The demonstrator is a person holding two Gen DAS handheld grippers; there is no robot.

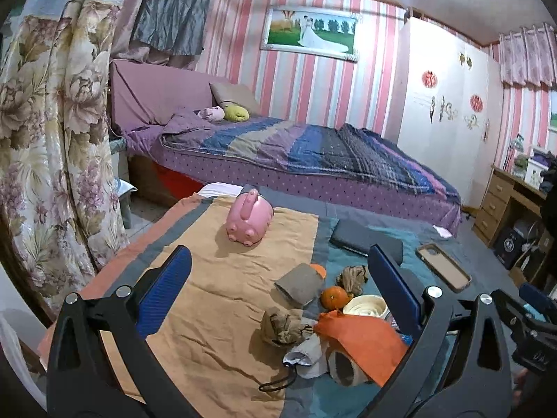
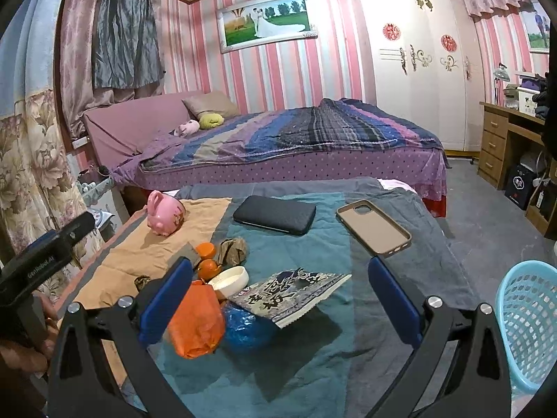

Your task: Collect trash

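My left gripper [image 1: 279, 250] hovers open over the cloth-covered table, nothing between its blue pads. Below it lie a crumpled brown paper ball [image 1: 282, 325], a second paper ball [image 1: 353, 277], an orange plastic bag [image 1: 362, 338] and a grey mask-like cloth [image 1: 306, 353]. My right gripper [image 2: 280, 261] is open too, empty, above a printed snack wrapper [image 2: 292, 292]. The orange plastic bag [image 2: 196, 324] sits by its left finger, a blue plastic wad [image 2: 247, 327] beside it. A light-blue mesh basket [image 2: 529, 327] stands at the right edge.
Also on the table are a pink piggy bank [image 1: 249, 221], a black case [image 2: 275, 214], a phone case [image 2: 374, 226], two oranges [image 2: 208, 266], a white lid [image 2: 229, 280] and a grey block [image 1: 299, 284]. A bed [image 2: 296, 146] lies behind, a wooden desk [image 2: 501, 139] at right.
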